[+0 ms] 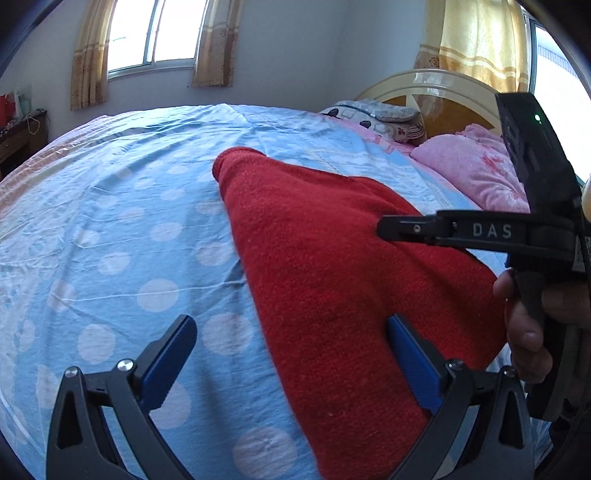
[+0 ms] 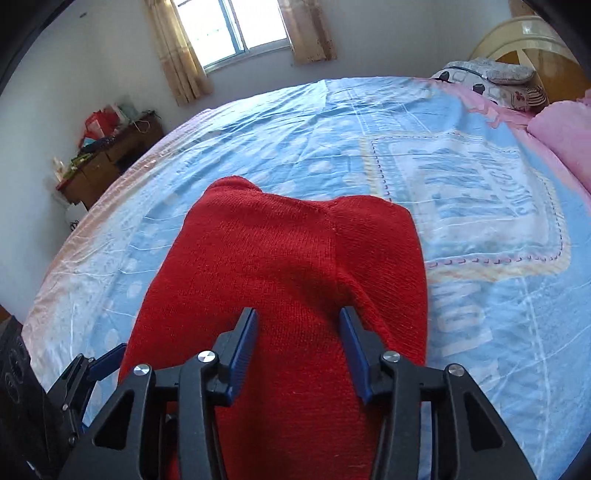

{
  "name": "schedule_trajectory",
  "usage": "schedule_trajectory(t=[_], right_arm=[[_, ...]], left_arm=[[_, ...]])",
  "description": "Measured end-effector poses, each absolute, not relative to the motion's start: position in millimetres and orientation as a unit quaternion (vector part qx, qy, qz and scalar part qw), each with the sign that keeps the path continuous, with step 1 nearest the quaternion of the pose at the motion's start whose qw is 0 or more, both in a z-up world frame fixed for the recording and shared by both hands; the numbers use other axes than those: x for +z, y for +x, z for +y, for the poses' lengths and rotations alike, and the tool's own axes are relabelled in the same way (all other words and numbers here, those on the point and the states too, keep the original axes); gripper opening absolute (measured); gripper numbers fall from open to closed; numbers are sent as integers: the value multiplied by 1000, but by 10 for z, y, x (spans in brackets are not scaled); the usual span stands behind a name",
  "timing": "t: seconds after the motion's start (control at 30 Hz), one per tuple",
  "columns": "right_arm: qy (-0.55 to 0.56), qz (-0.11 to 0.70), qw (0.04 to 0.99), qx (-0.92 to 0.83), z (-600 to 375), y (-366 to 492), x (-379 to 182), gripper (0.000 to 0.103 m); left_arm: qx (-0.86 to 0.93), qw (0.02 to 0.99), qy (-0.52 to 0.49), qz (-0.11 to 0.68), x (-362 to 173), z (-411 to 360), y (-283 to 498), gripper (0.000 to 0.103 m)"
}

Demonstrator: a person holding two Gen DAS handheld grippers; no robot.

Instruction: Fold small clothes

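A red knitted garment (image 1: 332, 266) lies folded lengthwise on the blue dotted bedsheet (image 1: 110, 221). It also shows in the right wrist view (image 2: 288, 258), running away from the camera. My left gripper (image 1: 291, 325) is open wide, its right finger over the garment's near left edge and its left finger over the sheet. My right gripper (image 2: 297, 319) is open above the garment's near end, and it shows from the side in the left wrist view (image 1: 384, 227). Neither gripper holds anything.
Pink pillows (image 1: 472, 173) and a patterned pillow (image 1: 380, 118) lie by the headboard (image 1: 424, 88) at the right. A cluttered wooden desk (image 2: 107, 158) stands by the far left wall. Curtained windows (image 2: 236, 26) are behind the bed.
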State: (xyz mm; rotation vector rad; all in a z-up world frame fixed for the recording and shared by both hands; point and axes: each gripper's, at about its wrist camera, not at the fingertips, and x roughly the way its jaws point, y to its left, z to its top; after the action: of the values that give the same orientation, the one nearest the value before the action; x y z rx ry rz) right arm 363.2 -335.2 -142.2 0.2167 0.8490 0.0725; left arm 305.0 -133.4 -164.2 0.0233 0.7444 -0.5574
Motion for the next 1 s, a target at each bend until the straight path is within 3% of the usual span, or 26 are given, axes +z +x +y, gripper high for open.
schedule_trajectory(t=[0.1, 0.8, 0.87, 0.93, 1.0], right_arm=[[107, 409, 906, 39, -3418, 3617, -1439, 38], [116, 377, 916, 68, -3486, 3465, -1408, 41], [121, 371, 918, 71, -3532, 3402, -1352, 46], [111, 365, 922, 57, -3576, 3335, -1332, 67], [110, 371, 922, 35, -3657, 3289, -1383, 72]], left_arm=[[-271, 892, 11, 362, -1649, -1337, 3059, 103], [-268, 886, 11, 378, -1675, -1341, 3108, 103], [-268, 885, 7, 379, -1677, -1336, 3113, 103], [-265, 888, 9, 377, -1668, -1341, 3101, 103], [-257, 894, 16, 367, -1624, -1343, 3054, 103]])
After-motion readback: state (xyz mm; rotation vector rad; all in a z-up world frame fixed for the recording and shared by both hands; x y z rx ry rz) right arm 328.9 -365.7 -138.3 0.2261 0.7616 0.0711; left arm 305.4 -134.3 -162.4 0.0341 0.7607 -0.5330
